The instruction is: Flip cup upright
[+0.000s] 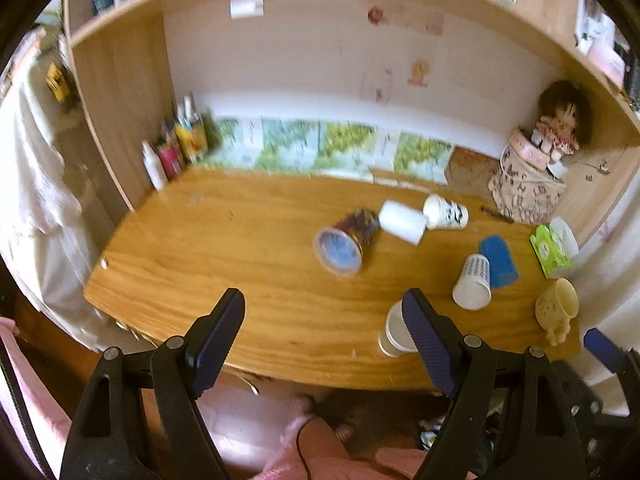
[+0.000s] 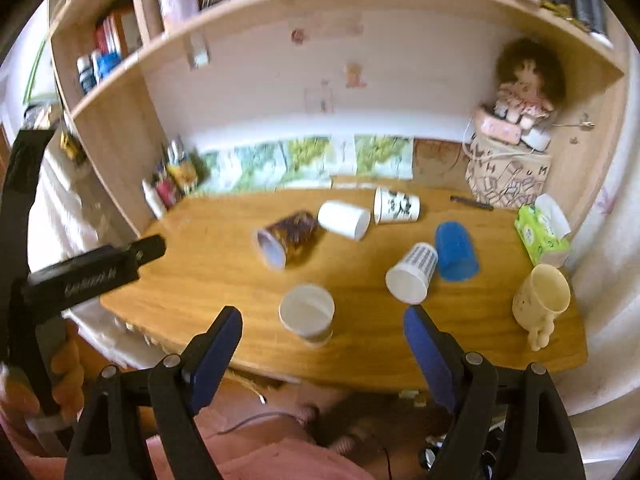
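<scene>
Several cups lie on the wooden desk (image 2: pixel 216 264). A white paper cup (image 2: pixel 307 314) stands upright near the front edge; it also shows in the left wrist view (image 1: pixel 394 330), partly behind a finger. A dark patterned cup (image 2: pixel 286 238) (image 1: pixel 346 240), a plain white cup (image 2: pixel 344 219) (image 1: pixel 402 222), a black-and-white printed cup (image 2: pixel 396 206) (image 1: pixel 446 212) and a white lined cup (image 2: pixel 412 274) (image 1: pixel 474 282) lie on their sides. A blue cup (image 2: pixel 456 252) (image 1: pixel 498 262) stands upside down. My left gripper (image 1: pixel 324 326) and my right gripper (image 2: pixel 322 334) are open and empty, both held off the desk's front edge.
A cream mug with feet (image 2: pixel 540 300) stands at the right front. A green tissue box (image 2: pixel 542 236), a patterned bag with a doll (image 2: pixel 508 168) and bottles at the back left (image 2: pixel 168 184) line the desk. The left gripper's body (image 2: pixel 92 276) is at left.
</scene>
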Action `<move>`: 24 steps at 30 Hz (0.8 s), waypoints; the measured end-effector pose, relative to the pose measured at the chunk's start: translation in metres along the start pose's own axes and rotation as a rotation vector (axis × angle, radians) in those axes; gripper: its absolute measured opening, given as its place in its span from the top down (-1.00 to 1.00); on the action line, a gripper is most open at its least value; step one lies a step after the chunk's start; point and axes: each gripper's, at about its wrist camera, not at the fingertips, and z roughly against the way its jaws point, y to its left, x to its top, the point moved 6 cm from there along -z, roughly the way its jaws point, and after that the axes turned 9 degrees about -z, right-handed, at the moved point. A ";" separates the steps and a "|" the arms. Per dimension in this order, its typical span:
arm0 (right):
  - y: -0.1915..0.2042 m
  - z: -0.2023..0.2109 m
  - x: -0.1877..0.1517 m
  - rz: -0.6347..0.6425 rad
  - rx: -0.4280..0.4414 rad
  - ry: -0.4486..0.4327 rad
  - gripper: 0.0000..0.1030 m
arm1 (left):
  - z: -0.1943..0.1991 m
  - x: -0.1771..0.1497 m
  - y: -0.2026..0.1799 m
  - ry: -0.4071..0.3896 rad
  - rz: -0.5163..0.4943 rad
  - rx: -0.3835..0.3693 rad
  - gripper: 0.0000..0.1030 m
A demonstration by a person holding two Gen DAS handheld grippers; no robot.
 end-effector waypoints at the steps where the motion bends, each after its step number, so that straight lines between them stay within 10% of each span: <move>1: -0.001 0.001 0.001 -0.010 0.007 -0.009 -0.62 | 0.004 0.000 0.000 -0.015 -0.004 0.005 -0.63; 24: -0.023 0.022 0.012 -0.067 0.012 -0.149 -1.00 | 0.053 0.013 -0.033 -0.297 -0.081 0.059 -0.99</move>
